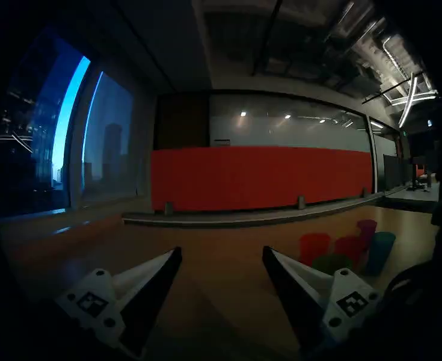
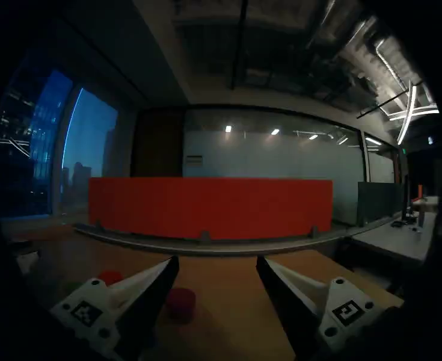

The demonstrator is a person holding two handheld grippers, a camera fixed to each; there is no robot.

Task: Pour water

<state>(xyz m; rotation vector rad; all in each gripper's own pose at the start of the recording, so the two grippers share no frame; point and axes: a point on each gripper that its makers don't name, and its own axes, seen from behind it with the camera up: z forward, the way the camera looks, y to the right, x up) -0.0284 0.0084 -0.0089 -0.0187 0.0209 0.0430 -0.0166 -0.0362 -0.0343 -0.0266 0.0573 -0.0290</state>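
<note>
In the left gripper view, the left gripper (image 1: pixel 221 249) hangs low over the brown wooden table (image 1: pixel 221 295). Its jaws stand wide apart with nothing between them. This gripper looks toward the long red partition panel (image 1: pixel 263 177), which runs along the far edge of the table. In front of the panel, toward its right end, a close group of coloured plastic cups stands upright: an orange cup (image 1: pixel 314 245), a red cup (image 1: pixel 347 245), a purple cup (image 1: pixel 367 228), a teal cup (image 1: pixel 381 249) and a low green cup (image 1: pixel 332 263). They are just beside each other; I cannot tell if they touch.

In the right gripper view, the right gripper (image 2: pixel 216 259) faces the same panel, its jaws wide apart and holding nothing. A dark red round cup (image 2: pixel 181 302) stands on the table well in front of the panel, below its middle part. A small red object (image 2: pixel 109 277) sits in front of the panel's left end, partly hidden by a finger of this gripper and too dark to make out.
</note>
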